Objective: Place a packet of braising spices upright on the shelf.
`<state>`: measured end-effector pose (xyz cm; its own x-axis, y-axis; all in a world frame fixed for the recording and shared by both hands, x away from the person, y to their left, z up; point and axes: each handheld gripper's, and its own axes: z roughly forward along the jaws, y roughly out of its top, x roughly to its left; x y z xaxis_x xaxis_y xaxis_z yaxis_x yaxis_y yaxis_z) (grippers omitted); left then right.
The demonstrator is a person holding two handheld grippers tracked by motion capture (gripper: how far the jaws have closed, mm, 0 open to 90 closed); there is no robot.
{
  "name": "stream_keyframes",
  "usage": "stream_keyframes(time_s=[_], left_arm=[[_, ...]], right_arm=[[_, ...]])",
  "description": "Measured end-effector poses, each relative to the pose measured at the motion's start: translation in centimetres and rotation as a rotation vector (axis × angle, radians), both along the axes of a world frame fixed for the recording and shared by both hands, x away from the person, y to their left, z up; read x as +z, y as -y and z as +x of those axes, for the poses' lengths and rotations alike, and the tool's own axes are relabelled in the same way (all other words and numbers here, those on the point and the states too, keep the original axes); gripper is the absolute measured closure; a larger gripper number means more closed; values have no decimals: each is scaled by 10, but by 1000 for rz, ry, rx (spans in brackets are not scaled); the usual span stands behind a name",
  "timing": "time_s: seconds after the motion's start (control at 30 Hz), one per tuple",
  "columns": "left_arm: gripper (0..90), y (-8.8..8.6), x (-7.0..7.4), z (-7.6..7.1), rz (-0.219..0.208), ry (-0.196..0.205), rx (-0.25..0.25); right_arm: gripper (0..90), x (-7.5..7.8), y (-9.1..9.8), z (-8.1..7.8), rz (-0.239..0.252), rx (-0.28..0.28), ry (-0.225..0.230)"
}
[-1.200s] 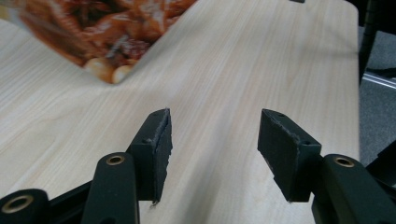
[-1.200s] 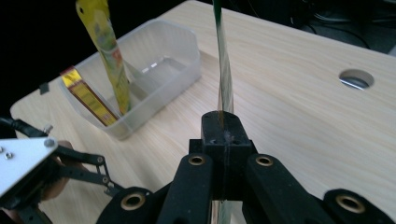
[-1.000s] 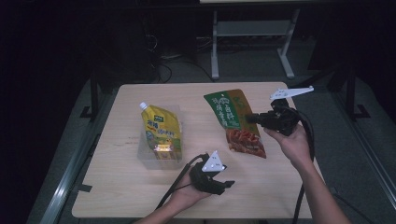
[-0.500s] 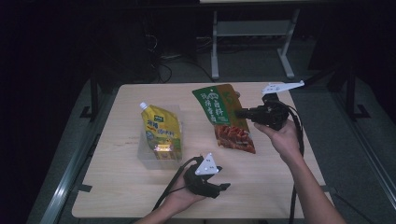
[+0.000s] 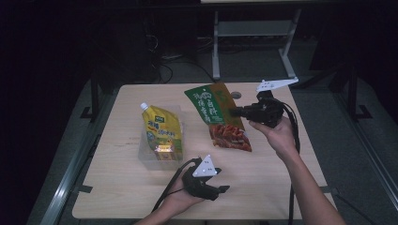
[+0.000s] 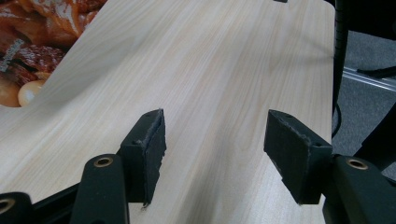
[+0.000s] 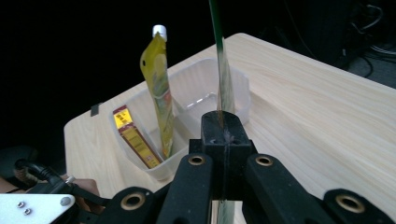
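A green snack pouch [image 5: 218, 117] with a red food picture hangs tilted above the wooden table [image 5: 272, 183], and my right gripper [image 5: 233, 111] is shut on its right edge. In the right gripper view the pouch [image 7: 223, 79] stands edge-on, pinched between the closed jaws of the right gripper [image 7: 224, 128]. Beyond it sits a clear plastic bin [image 7: 196, 88] holding a yellow spout pouch [image 7: 161, 93] and a small yellow-and-red packet [image 7: 133, 135]. My left gripper [image 5: 220, 191] rests low near the front edge, open. Its pads [image 6: 149, 149] have bare wood between them, and the pouch's corner [image 6: 32, 42] lies far off.
The bin [image 5: 145, 157] with the yellow pouch [image 5: 162, 129] stands at the table's left middle. A metal frame [image 5: 253, 33] and cables lie on the dark floor behind the table. The table's right edge [image 6: 329, 93] drops off beside my left gripper.
My right gripper has carried the green pouch to the left, toward the bin, and the pouch now hangs more tilted. The left hand has stayed near the front edge.
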<state>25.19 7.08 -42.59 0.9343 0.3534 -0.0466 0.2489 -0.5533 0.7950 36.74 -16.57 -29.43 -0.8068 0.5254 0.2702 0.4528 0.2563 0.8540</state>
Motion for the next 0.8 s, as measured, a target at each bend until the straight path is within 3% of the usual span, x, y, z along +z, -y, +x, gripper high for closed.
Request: stream_keyframes(time_s=[0.8], left_arm=[[359, -2, -1, -3, -25, -19, -8]], right_arm=[[900, 9, -25, 16, 8, 66, -4]])
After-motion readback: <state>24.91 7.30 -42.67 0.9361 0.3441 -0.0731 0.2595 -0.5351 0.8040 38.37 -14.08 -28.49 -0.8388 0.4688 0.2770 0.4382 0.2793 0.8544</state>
